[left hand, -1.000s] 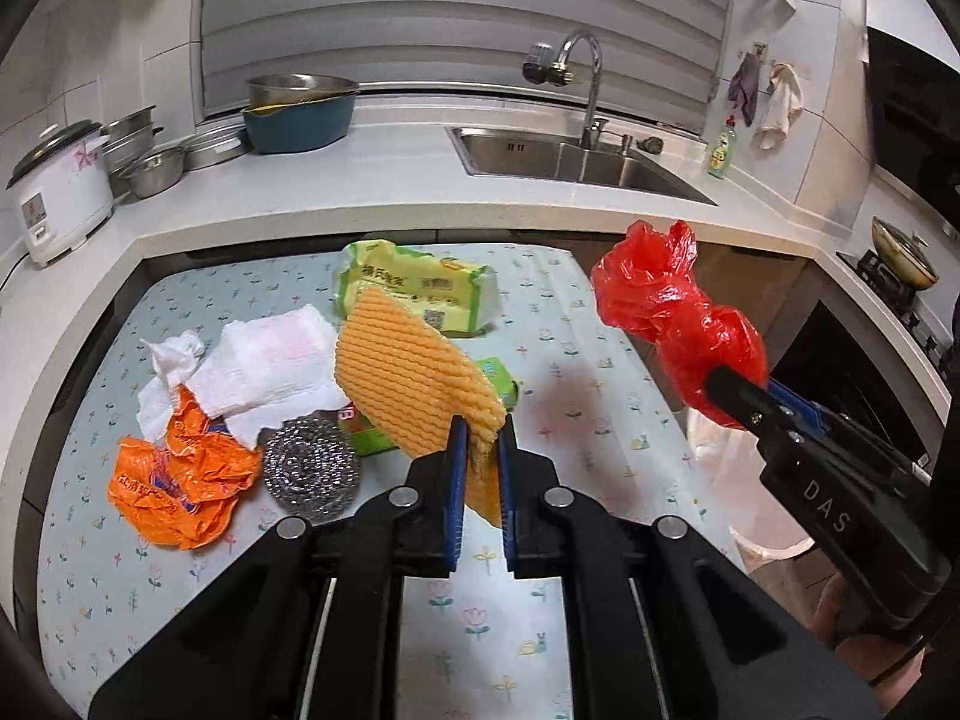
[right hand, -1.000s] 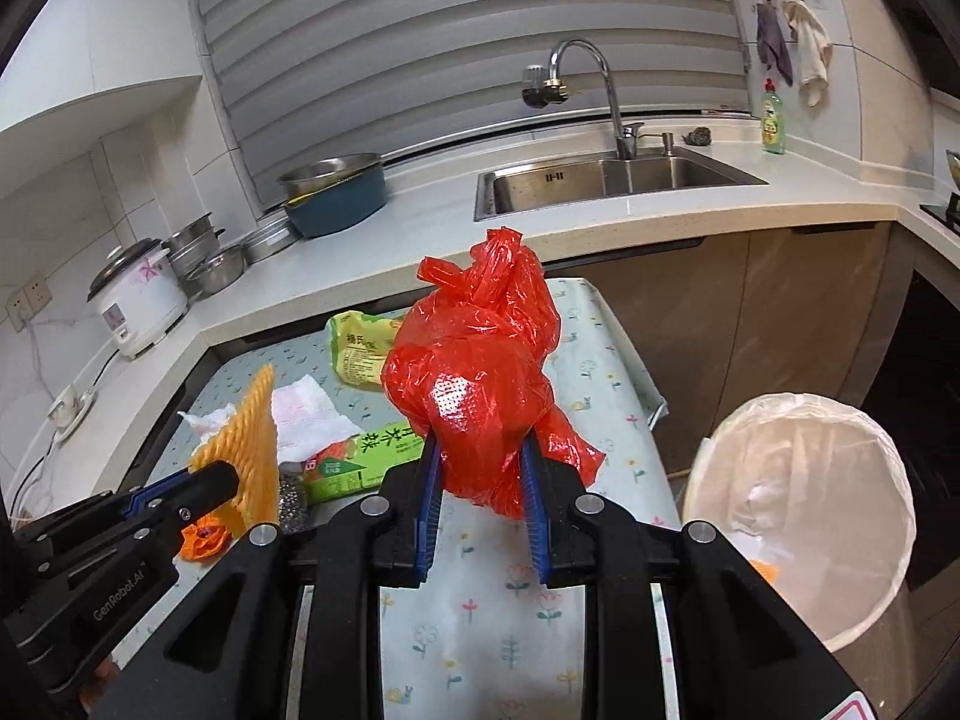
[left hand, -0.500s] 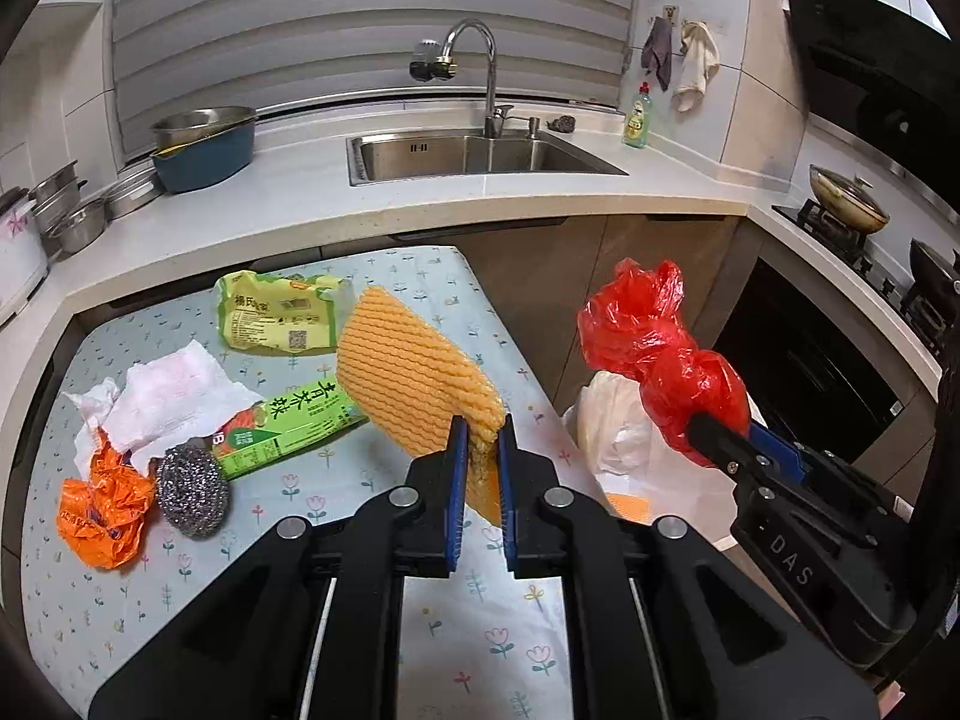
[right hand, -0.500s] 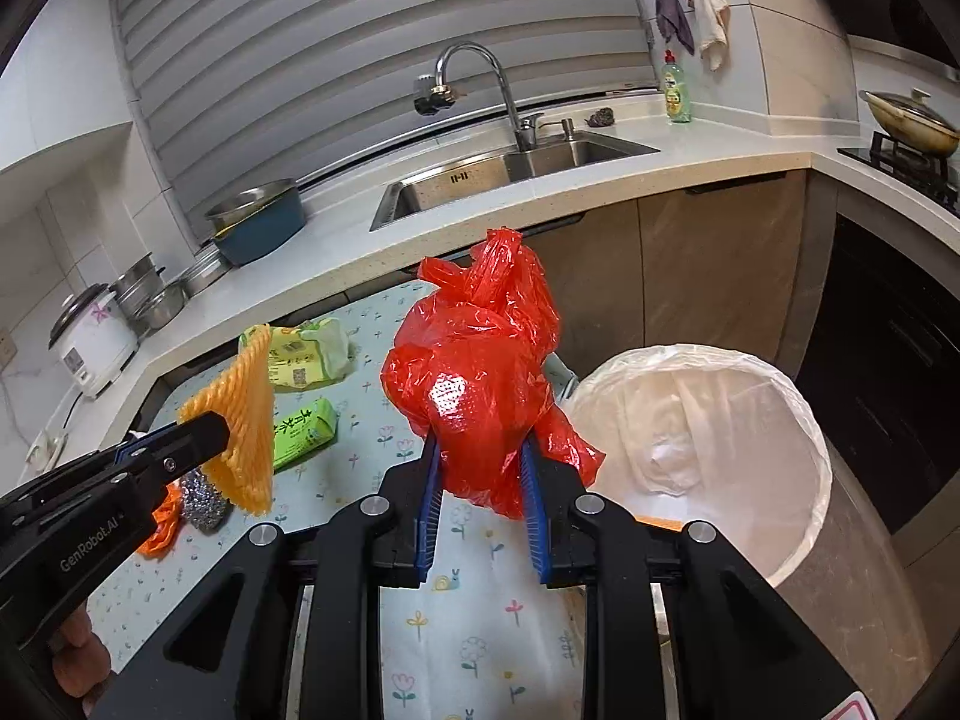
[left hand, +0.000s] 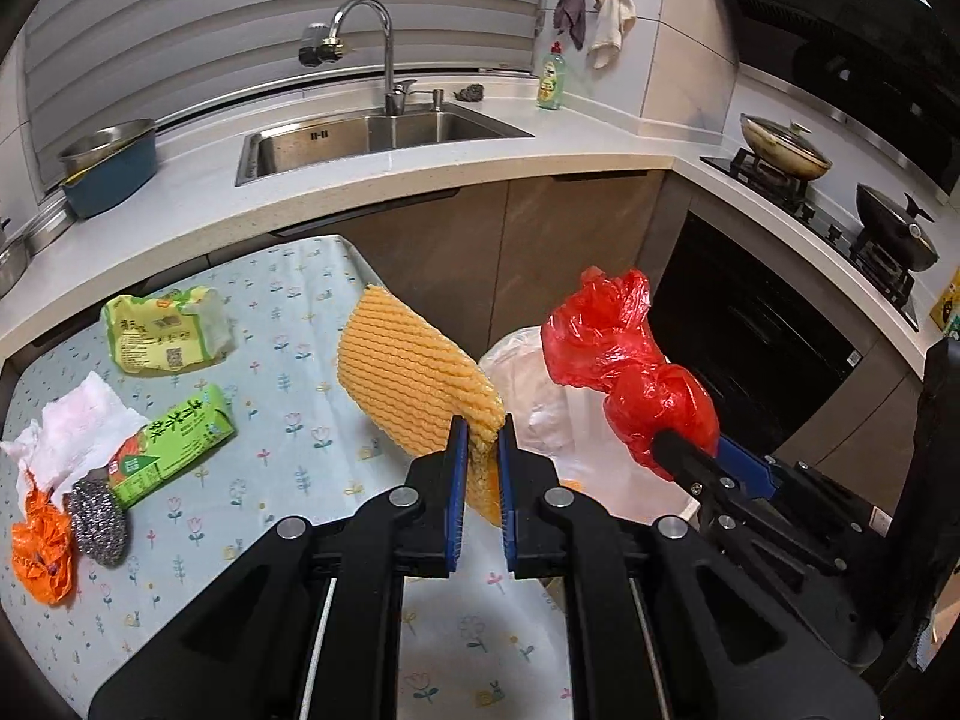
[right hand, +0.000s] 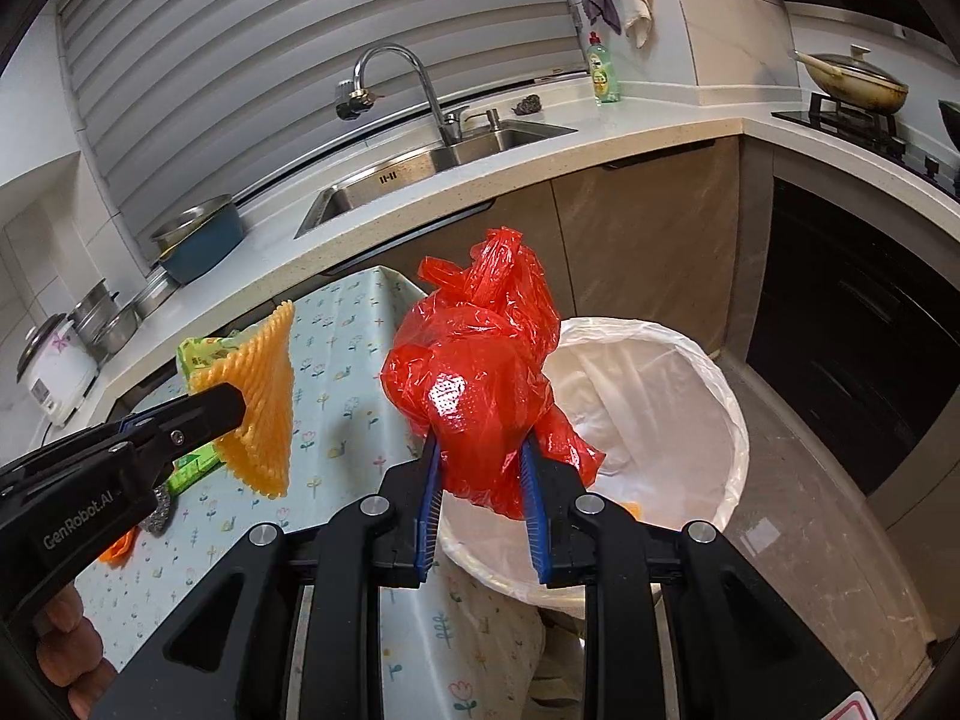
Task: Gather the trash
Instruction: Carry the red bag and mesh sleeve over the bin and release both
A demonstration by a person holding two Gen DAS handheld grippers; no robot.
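Trash is in both our grippers: our left gripper (left hand: 478, 455) has its fingers (left hand: 456, 492) clamped on a corner of a yellow foam net (left hand: 408, 384), which hangs in the air over the right edge of the tabletop (left hand: 312, 480). Our right gripper (right hand: 480, 480) pinches a crumpled red plastic bag (right hand: 474, 384) between its blue pads, and the bag sits above the near rim of the white-lined bin (right hand: 660, 396), which stands on the floor just beside the tabletop.

On the flowered cloth to our left we see more to gather: an orange plastic bag (left hand: 42, 552) at the near edge, a steel scourer (left hand: 99, 519) touching it, a green carton (left hand: 174, 444) just behind the scourer, crumpled white tissue (left hand: 72, 432) beside the carton, and a yellow-green packet (left hand: 162, 330) further back.

Beyond the tabletop we see the counter with the sink (left hand: 360, 141) and its tap (left hand: 366, 30), a blue basin (left hand: 111, 171) on the left, a green soap bottle (left hand: 552, 78) at the corner, and pans on the stove (left hand: 840, 210) on the right.
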